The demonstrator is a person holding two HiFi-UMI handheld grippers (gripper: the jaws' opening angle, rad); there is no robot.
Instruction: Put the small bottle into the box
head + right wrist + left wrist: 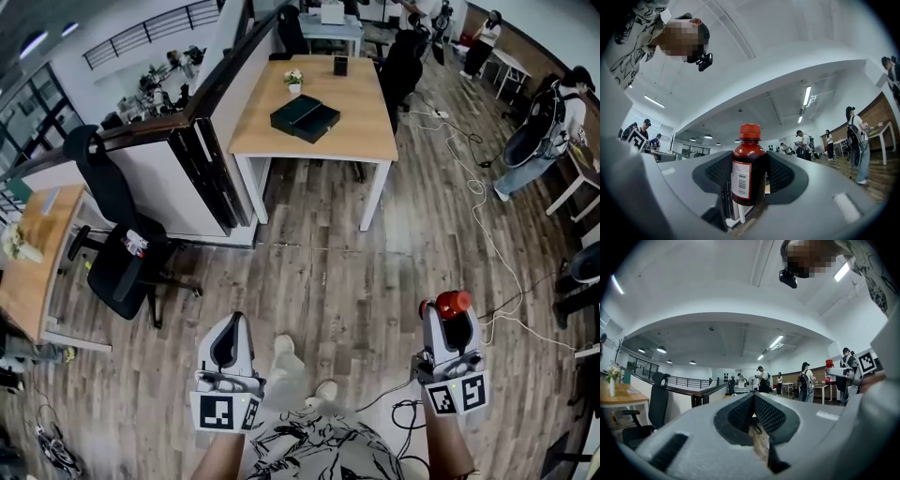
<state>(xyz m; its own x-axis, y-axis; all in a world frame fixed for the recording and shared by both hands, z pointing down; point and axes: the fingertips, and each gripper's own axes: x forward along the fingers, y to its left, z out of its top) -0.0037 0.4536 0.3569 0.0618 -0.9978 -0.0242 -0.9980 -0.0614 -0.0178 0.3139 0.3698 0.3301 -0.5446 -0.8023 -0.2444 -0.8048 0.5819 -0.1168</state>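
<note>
My right gripper is shut on a small dark-red bottle with a red cap and a white barcode label; the bottle stands upright between the jaws. My left gripper is shut with nothing between its jaws. Both grippers are held low in front of me, pointing forward and upward above the wooden floor. The open black box lies far ahead on a light wooden table, well out of reach of either gripper.
A black office chair stands at the left beside a partition. Cables run over the floor on the right. Several people stand at the back right. A small flower pot and a dark cup share the table.
</note>
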